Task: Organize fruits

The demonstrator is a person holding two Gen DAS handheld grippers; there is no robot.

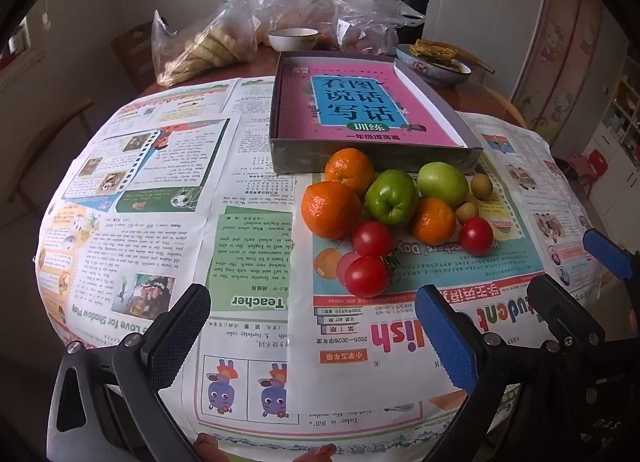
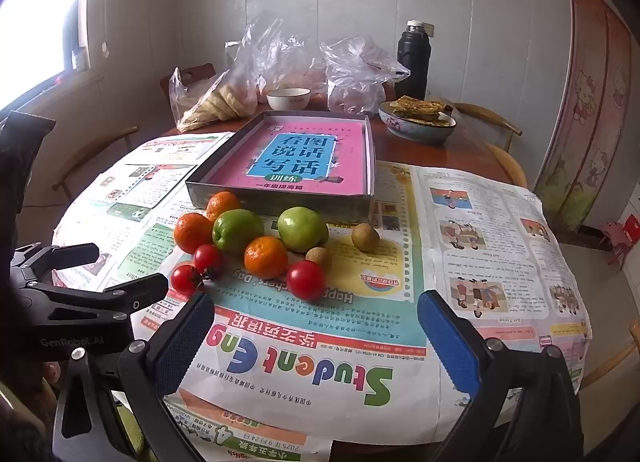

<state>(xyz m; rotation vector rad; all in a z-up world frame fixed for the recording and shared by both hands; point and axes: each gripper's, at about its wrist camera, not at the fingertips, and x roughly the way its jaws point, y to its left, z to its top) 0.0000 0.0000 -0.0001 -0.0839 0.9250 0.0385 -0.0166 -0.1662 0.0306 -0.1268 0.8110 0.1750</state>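
Two hand-held claws hover over a newspaper-covered bench [image 2: 480, 221] where a small pile of fruit waits to be sorted. The left claw [image 1: 316, 338] and the right claw [image 2: 316, 342] both stand spread wide, grasping nothing. The fruit lies just in front of a shallow cardboard tray [image 2: 370, 165] lined with a pink workbook: three oranges [image 2: 266, 256], two green apples [image 2: 303, 229], three cherry tomatoes [image 2: 306, 280] and two small brown fruits [image 2: 365, 237], most of them touching one another.

All look light. The apples appear firm and smooth, likely to slip unless the pads close across the widest part. The oranges, with dimpled peel, should offer better grip and some give. The tomatoes seem the delicate ones, thin-skinned and apt to roll or bruise, so a soft squeeze at the middle suits them; two sit by a dark stem [image 2: 212, 273]. The tomato nearest the right claw stands slightly apart, probably the easiest first pick.

Plastic bags [image 2: 360, 69], bowls and a black flask [image 2: 414, 57] crowd the far edge.
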